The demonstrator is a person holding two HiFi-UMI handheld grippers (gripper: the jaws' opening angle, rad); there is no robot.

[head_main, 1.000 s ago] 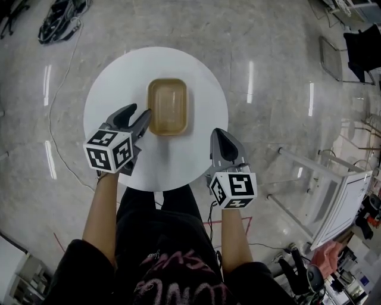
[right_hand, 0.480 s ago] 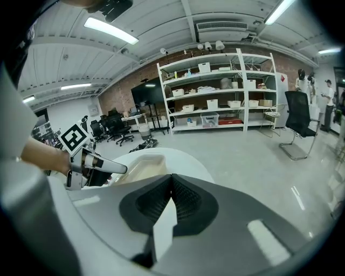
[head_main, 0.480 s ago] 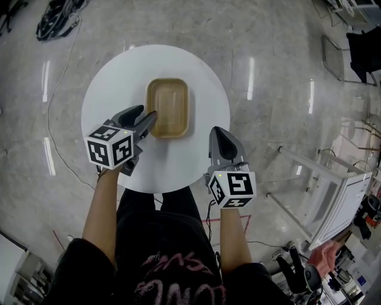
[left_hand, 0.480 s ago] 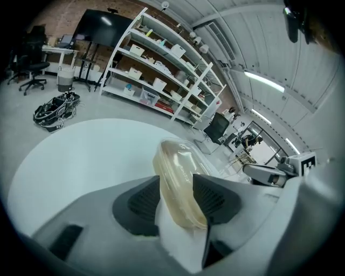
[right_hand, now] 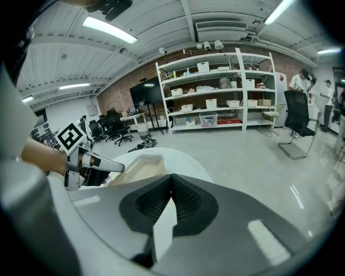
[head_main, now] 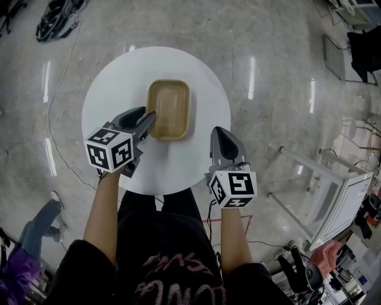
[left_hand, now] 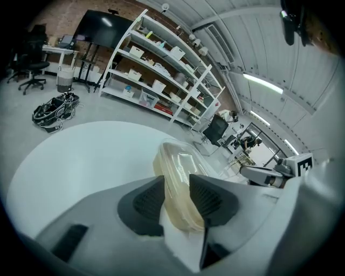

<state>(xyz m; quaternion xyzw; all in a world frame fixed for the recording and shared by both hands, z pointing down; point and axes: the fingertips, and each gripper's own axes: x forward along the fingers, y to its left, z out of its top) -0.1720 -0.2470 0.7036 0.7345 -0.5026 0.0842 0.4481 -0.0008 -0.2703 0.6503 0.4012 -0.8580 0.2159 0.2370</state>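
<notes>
A tan see-through plastic tray [head_main: 170, 108] lies in the middle of a round white table [head_main: 113, 77]. My left gripper [head_main: 148, 115] is at the tray's left rim. In the left gripper view the tray [left_hand: 178, 161] has its rim pinched between the two dark pads, and the left gripper [left_hand: 175, 181] is shut on it. My right gripper [head_main: 218, 131] hovers over the table's right front part, shut, with nothing in it. In the right gripper view its jaws [right_hand: 171, 181] meet. The tray [right_hand: 137, 166] and the left gripper [right_hand: 96, 162] show beyond them to the left.
A bundle of black cables [head_main: 56, 18] lies on the floor beyond the table. A white metal frame [head_main: 330, 196] stands at the right. A person's leg [head_main: 38, 223] shows at the lower left. Shelving [right_hand: 226, 91] and an office chair [right_hand: 298, 126] stand further off.
The left gripper's jaws have drawn together onto the tray's rim. The right gripper has stayed where it was. A person's leg has come into the head view at the lower left.
</notes>
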